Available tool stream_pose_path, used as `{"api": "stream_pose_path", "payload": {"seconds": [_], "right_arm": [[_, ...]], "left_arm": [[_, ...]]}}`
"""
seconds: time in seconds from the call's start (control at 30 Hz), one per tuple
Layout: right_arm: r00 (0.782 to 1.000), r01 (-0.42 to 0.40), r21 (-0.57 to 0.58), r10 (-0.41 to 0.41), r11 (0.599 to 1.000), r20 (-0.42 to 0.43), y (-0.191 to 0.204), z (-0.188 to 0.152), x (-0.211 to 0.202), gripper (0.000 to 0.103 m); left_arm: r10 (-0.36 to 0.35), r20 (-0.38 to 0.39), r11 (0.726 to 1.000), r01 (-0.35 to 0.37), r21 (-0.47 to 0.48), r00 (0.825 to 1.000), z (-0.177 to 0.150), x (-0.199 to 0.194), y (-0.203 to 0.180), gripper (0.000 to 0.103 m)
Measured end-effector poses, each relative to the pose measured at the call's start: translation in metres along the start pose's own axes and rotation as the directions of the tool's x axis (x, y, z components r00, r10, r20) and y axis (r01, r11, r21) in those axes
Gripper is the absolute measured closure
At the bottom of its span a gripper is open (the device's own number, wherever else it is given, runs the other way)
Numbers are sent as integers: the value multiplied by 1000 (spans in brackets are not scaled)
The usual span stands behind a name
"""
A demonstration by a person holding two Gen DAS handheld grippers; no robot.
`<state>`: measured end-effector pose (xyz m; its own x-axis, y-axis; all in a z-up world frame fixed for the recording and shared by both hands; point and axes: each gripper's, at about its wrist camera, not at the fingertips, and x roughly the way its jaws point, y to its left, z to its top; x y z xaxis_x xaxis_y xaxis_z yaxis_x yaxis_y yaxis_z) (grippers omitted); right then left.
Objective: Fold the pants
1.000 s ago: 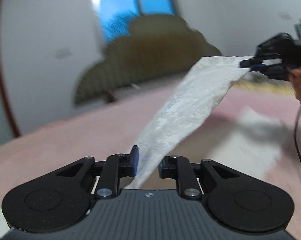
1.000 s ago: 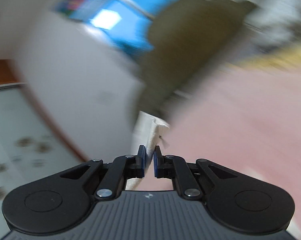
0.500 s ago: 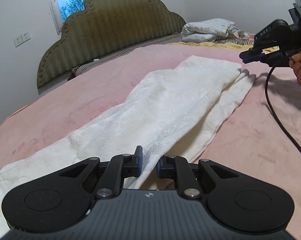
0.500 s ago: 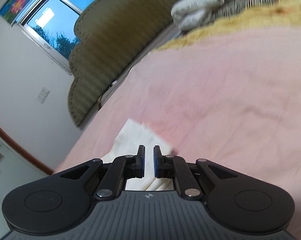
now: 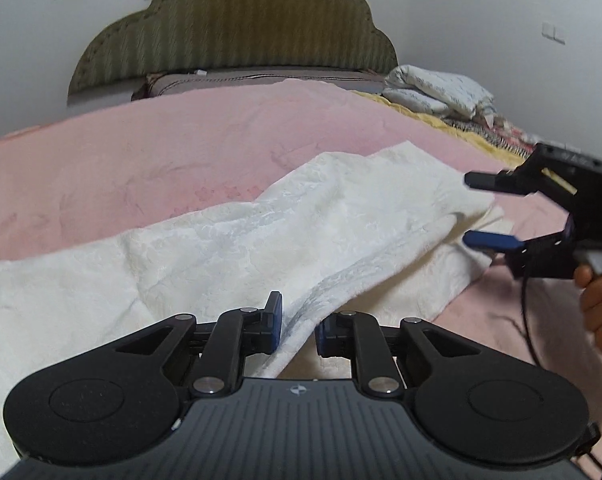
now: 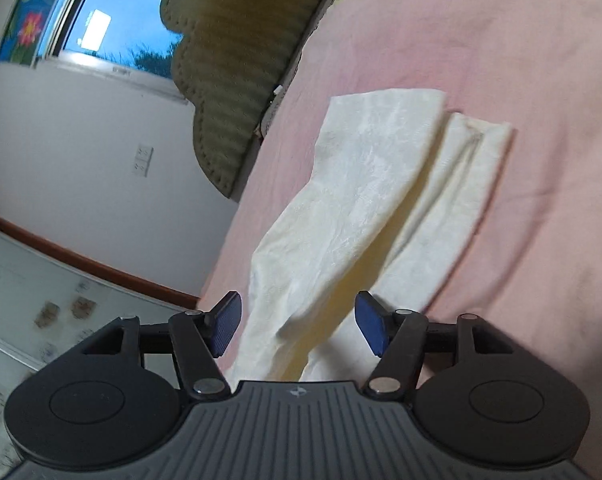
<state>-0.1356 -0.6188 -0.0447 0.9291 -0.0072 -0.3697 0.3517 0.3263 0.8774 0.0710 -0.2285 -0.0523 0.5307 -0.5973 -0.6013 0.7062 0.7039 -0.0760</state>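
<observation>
The white textured pants [image 5: 261, 236] lie across the pink bedspread [image 5: 181, 152]. The left gripper [image 5: 297, 326] pinches a fold of them. The right gripper [image 6: 297, 322] gapes wide, holding nothing

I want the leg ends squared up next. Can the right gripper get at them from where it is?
Probably yes. The right gripper is open, right by the leg ends of the pants, with nothing between them.

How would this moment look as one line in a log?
left gripper: pinching white pants | right gripper: open, released | pants: on pink bedspread
</observation>
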Motion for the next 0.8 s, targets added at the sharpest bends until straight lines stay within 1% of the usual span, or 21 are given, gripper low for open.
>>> {"api": "stream_pose_path", "payload": {"seconds": [0.1,0.13,0.2,0.27,0.3,0.37,0.43,0.5,0.57,0.6,0.63,0.67,0.7,0.73,0.77,0.8], "right_arm": [[1000,13,0,-13,1000,-6,2,10,18,42],[999,35,-5,-35,999,17,2,14,21,45],[993,80,-21,-78,997,91,3,22,23,52],[973,152,-48,-141,987,182,3,29,18,82],[969,163,-54,-149,985,199,1,32,15,96],[967,162,-76,-143,984,213,1,30,5,97],[954,216,-147,-176,965,243,10,22,-6,97],[946,246,-180,-195,953,257,13,16,-16,97],[944,282,-203,-234,938,234,10,16,-16,95],[940,312,-202,-270,928,211,6,19,-11,88],[931,348,-180,-315,920,186,2,23,-5,89],[940,324,-157,-299,933,163,-3,26,-5,88],[944,306,-137,-282,942,169,-4,27,-10,88],[942,304,-135,-276,943,192,-2,28,-18,87],[925,334,-142,-295,932,238,1,27,-27,87],[889,396,-143,-340,907,307,4,25,-38,86]], "left_arm": [[11,27,1000,-12,21,1000,-1,-5,-3,85],[14,31,999,-16,35,999,-2,-5,-6,85],[17,31,998,-19,60,999,-5,-6,-11,86],[15,23,997,-17,77,1000,-7,-5,-14,86],[13,21,996,-14,85,1000,-9,-5,-15,86],[11,21,994,-13,110,1000,-11,-7,-18,86],[3,19,990,-6,138,1000,-13,-8,-22,86],[4,19,983,-7,183,1000,-18,-9,-27,86],[20,1,974,-20,228,1000,-23,-3,-31,86],[30,-8,970,-28,240,1000,-25,1,-32,80],[34,-7,969,-31,245,999,-27,2,-32,76],[33,-4,968,-31,248,999,-28,0,-32,76],[26,-7,969,-23,248,1000,-27,-3,-33,73],[21,-9,970,-18,244,1000,-27,-6,-32,66],[9,-10,971,-6,239,1000,-26,-9,-31,62],[-10,-15,973,13,229,1000,-25,-13,-29,54]]}}
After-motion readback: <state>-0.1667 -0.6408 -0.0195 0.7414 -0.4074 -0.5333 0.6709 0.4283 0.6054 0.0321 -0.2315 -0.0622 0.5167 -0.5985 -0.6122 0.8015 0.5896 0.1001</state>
